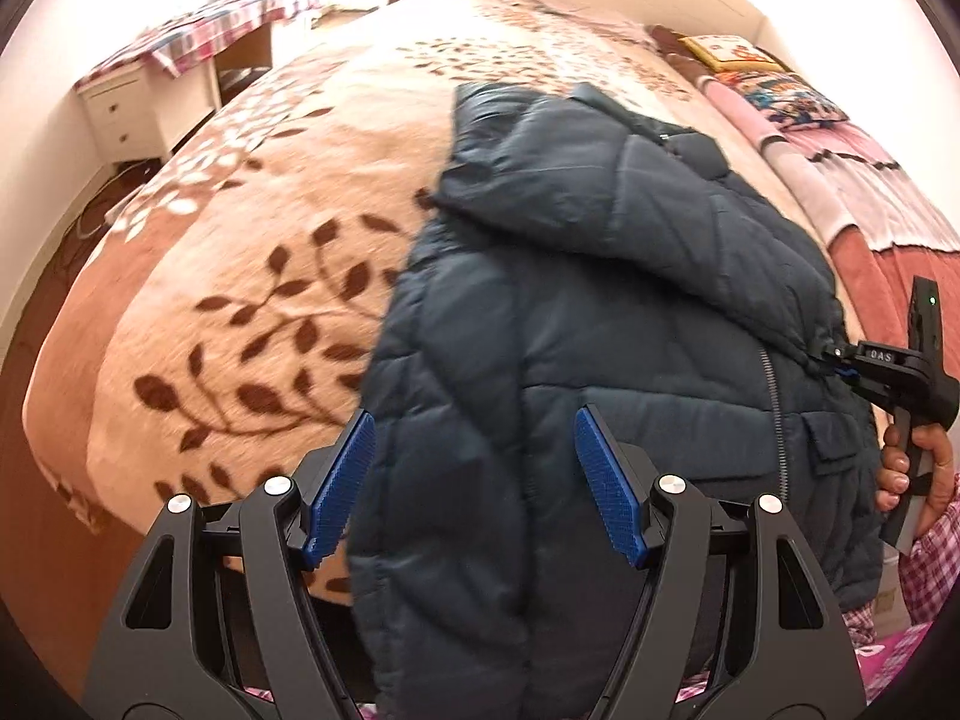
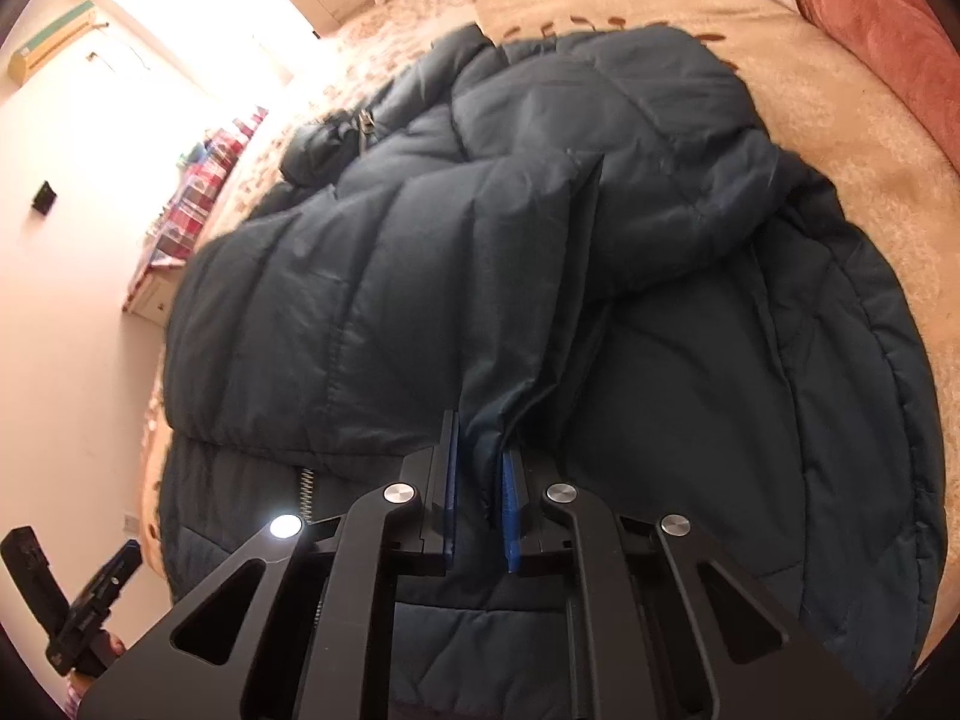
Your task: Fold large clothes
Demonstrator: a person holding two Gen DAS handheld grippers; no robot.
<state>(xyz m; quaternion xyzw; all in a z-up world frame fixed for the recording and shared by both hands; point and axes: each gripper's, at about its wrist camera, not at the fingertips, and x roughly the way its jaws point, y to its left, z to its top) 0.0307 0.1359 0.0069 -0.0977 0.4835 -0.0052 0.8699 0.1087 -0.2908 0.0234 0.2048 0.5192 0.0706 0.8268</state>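
On the blanket (image 1: 252, 252), right hand-held gripper (image 2: 480, 480) pinches jacket (image 2: 540, 300)

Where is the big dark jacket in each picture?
Left wrist view: the jacket fills the middle and right, lying on the leaf-patterned blanket.
Right wrist view: the jacket fills most of the picture, a fold pinched in the right gripper.
Shared landmark: the plaid-covered desk.
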